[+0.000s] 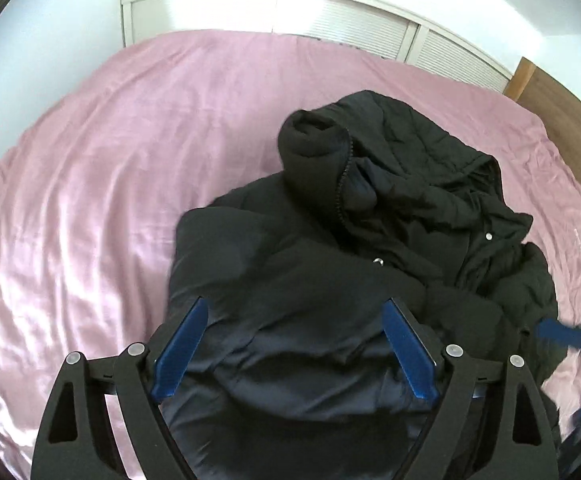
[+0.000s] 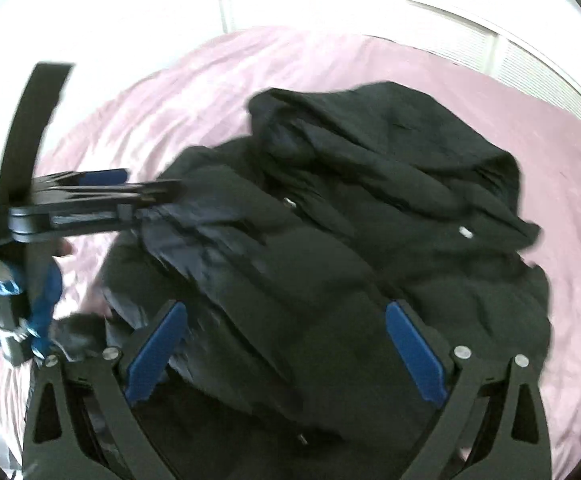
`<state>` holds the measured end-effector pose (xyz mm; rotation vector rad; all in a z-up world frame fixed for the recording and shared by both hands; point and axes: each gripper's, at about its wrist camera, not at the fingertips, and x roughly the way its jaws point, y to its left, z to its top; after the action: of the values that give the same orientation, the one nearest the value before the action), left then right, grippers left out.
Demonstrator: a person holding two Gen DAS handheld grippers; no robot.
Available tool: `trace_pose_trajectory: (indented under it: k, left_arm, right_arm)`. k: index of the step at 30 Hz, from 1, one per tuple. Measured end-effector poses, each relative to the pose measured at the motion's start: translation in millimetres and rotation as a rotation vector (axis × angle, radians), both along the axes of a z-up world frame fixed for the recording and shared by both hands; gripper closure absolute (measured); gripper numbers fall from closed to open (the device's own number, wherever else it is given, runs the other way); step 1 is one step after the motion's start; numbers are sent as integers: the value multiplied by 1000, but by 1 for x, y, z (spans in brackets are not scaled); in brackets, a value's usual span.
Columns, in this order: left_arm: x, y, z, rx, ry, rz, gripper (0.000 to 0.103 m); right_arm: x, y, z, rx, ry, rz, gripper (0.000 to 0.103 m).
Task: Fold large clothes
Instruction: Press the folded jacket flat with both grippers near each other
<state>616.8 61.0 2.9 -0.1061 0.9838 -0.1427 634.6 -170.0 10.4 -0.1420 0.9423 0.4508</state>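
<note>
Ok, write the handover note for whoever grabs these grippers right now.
Left gripper: open, holding nothing, above the near part of the jacket.
Right gripper: open, holding nothing, also above it.
Black puffer jacket: bunched in a loose heap on the pink bedsheet, hood at the far end, a rolled part standing up.
Done: roughly gathered at most.
Left: flatten it, tuck sleeves and hood, finish the fold.

Pink satin sheet [image 1: 90, 184] covers bed; white louvred closet doors [image 1: 354, 20] behind; wooden panel [image 1: 562, 108] at right.
</note>
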Motion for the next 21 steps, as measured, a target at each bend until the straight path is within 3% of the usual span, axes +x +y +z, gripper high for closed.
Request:
trace_pose_trajectory:
  k: [2,8,13,18,21]
  left_arm:
    - [8,-5,-13,13,22,6,15]
    - [14,-24,-68,76,92,-9,8]
    - [11,-28,-94,86,110,-9,2]
    - [15,-33,-96,121,143,-8,1]
    - [4,-39,-76,149,93,17,1]
  right_arm:
    - [11,10,-15,17,31,7,2]
    - [31,9,-87,-110,103,15,3]
    - [27,10,-112,-150,88,83,0]
    - [32,14,-122,-172,109,111,0]
    - [34,14,-116,-188,146,125,0]
